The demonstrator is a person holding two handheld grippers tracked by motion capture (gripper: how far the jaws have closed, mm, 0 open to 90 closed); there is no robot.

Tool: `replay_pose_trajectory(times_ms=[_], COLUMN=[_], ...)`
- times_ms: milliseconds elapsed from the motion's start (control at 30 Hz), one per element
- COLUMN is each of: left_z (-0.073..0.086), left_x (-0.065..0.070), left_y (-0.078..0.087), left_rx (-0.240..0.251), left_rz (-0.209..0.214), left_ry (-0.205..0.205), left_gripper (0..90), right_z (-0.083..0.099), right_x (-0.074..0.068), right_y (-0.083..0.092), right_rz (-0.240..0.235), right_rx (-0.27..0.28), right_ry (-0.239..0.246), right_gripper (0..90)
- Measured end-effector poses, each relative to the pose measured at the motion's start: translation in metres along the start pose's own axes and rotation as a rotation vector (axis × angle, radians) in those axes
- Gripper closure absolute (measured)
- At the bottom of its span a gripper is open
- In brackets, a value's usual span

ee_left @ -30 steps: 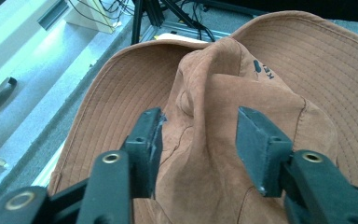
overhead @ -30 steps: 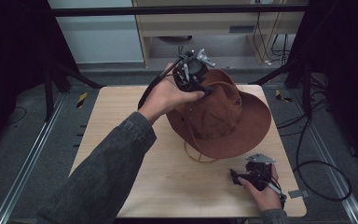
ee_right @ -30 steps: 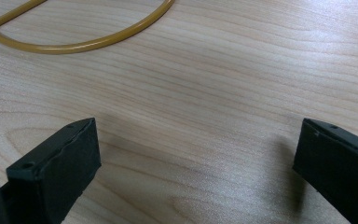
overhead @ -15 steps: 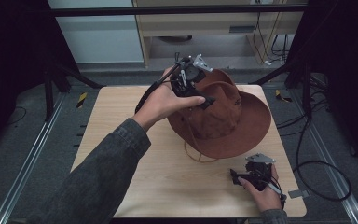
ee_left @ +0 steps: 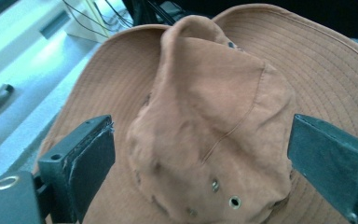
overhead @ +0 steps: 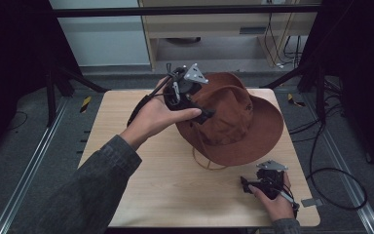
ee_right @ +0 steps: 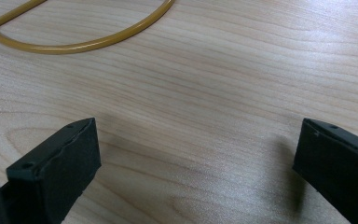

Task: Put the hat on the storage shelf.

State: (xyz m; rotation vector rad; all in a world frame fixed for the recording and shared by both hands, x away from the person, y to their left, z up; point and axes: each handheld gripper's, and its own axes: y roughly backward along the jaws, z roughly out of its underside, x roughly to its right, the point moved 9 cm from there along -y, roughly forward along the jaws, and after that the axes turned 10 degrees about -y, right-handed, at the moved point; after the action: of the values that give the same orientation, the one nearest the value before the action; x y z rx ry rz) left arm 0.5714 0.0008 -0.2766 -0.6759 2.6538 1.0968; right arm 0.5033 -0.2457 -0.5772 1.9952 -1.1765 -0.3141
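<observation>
My right gripper (overhead: pixel 251 185) at near right corner of wooden table (overhead: pixel 141 195), jaws spread wide, low over bare wood. Just beyond it, curved yellow wire base (ee_right: pixel 79 42) on tabletop under hat. Farther, brown wide-brimmed hat (overhead: pixel 236 122) at table's far right half, crown dented. My left gripper (overhead: pixel 202 109) at crown's left side, jaws spread, straddling crown, not pinching.
</observation>
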Motion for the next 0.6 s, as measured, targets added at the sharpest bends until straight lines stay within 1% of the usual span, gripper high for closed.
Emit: replay_pose_trajectory(times_ms=[167,267,367,400,467,533,567,600], left_z=[0.011,0.02,0.03,0.034,0.039,0.045,0.048,0.052], left_x=[-0.004,-0.006,-0.008,-0.009,-0.01,-0.01,-0.011,-0.011], left_y=[0.013,0.02,0.026,0.03,0.037,0.045,0.049,0.052], left_rx=[0.009,0.021,0.026,0.033,0.048,0.067,0.071,0.067], left_rz=[-0.016,-0.022,-0.042,-0.047,-0.066,-0.08,-0.086,-0.092], left_ry=[0.01,0.028,0.037,0.046,0.048,0.061,0.066,0.062], left_gripper=[5.8,4.7,4.7,4.7,5.0,5.2,5.2,5.2], right_z=[0.0,0.0,0.0,0.0,0.0,0.0,0.0,0.0], right_x=[0.0,0.0,0.0,0.0,0.0,0.0,0.0,0.0], right_y=[0.0,0.0,0.0,0.0,0.0,0.0,0.0,0.0], right_rz=[0.0,-0.001,-0.001,-0.001,0.0,-0.001,-0.002,-0.002], right_rx=[0.0,-0.001,0.0,0.0,0.0,-0.001,-0.002,-0.002], right_ry=[0.0,-0.001,0.0,-0.001,0.0,0.0,0.0,0.0], right_gripper=[0.5,0.5,0.5,0.5,0.5,0.5,0.5,0.5])
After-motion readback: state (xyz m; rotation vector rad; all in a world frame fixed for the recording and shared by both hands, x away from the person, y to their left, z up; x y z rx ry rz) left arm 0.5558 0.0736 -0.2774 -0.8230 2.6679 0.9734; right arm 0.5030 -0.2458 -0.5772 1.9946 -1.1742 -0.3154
